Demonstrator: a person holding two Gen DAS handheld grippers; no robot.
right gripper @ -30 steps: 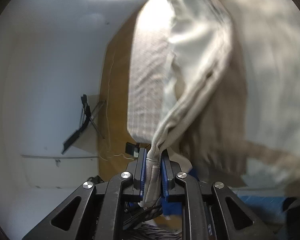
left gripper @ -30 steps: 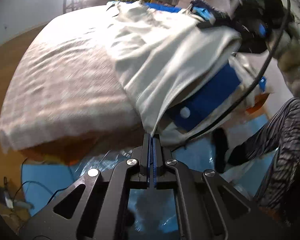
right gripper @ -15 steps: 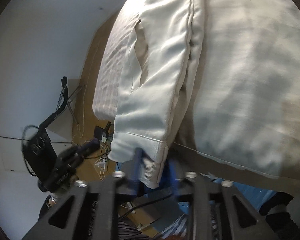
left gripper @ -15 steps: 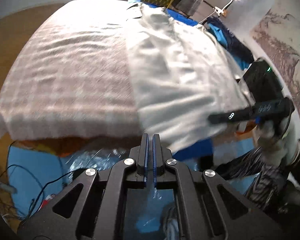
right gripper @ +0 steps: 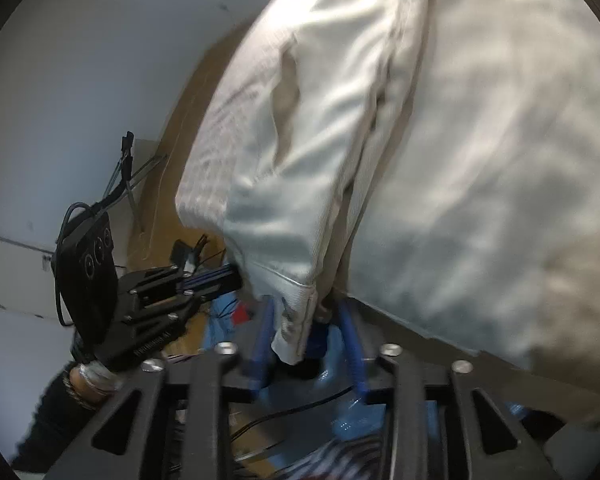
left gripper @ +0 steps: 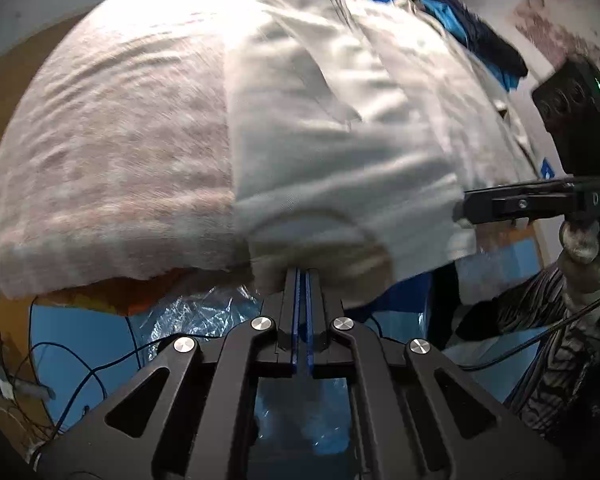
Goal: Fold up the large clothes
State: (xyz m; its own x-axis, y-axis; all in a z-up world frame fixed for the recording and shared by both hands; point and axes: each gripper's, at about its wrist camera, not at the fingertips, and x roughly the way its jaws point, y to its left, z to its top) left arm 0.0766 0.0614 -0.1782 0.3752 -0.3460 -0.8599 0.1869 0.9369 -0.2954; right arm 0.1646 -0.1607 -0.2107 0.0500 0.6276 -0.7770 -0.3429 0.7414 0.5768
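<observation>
Two grippers are working the near edge of the bed, and I'd say this is the letting-go bit after a fold gets laid down. Right gripper has just been opening its jaws; the cuff of the pale garment is hanging loose between the blue pads, not pinched. Left gripper is clamped tight with its tips right at the garment's near hem, though I can't tell if cloth is actually caught. Beyond the fingers, the garment is lying across the beige bedspread. Next move probably needs both pulling clear without dragging fabric. Readable writing: only "DAS" on the other gripper's side.
</observation>
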